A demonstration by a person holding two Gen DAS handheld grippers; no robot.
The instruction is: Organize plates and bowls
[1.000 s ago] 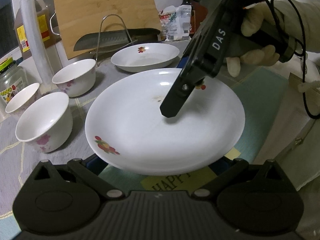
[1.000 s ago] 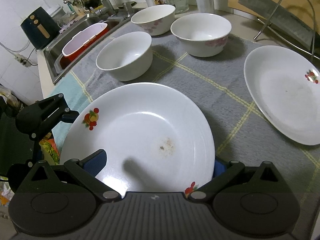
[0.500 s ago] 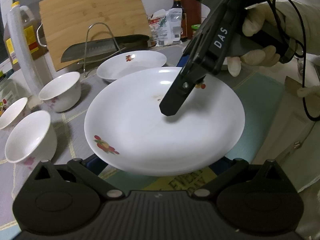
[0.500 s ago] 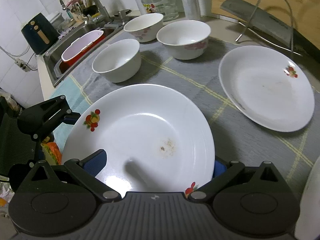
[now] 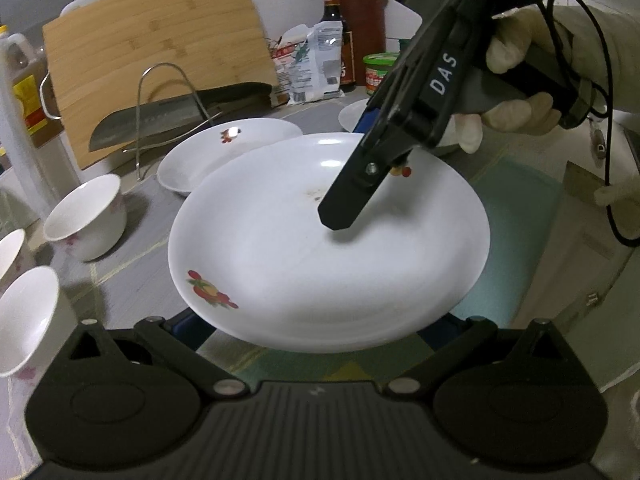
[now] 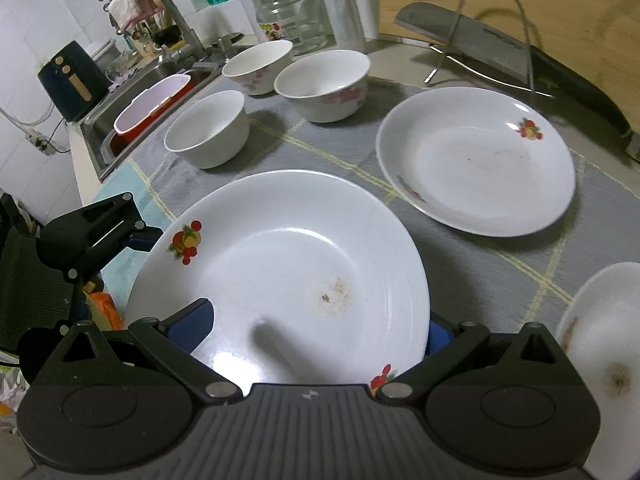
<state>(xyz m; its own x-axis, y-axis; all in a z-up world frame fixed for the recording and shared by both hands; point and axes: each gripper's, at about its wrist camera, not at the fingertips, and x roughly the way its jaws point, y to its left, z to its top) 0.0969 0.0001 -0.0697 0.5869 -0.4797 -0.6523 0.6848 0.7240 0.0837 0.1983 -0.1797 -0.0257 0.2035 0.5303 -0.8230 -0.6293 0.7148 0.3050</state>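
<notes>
Plate held: white round ceramic plate with red fruit decals (image 5: 320, 264) is lifted above the grey checked cloth (image 6: 320, 148) on the tabletop, gripped at opposite rims by both tools; a small brown stain sits near its middle.
Left gripper (image 5: 316, 332): black, its blue-padded jaws pinch the plate's near rim in the left wrist view.
Right gripper (image 6: 316, 336): black, its jaws pinch the far rim, one finger lying across the plate's top; a gloved hand (image 5: 516, 92) holds its handle.
Writing: white letters "DAS" run along the right gripper's body.
Second plate: matching white fruit-decal plate (image 6: 476, 160) lies flat on the cloth, just beyond the held one.
Third dish: white stained plate edge (image 6: 600, 340) sits at the right margin.
Bowls: three white bowls with pink flower prints (image 6: 322, 84) stand together near the steel sink (image 6: 132, 92).
Behind: steel cleaver on a wire rack (image 5: 160, 120) leans before a bamboo cutting board (image 5: 156, 56); bottle and packet labels are too blurred to read.
</notes>
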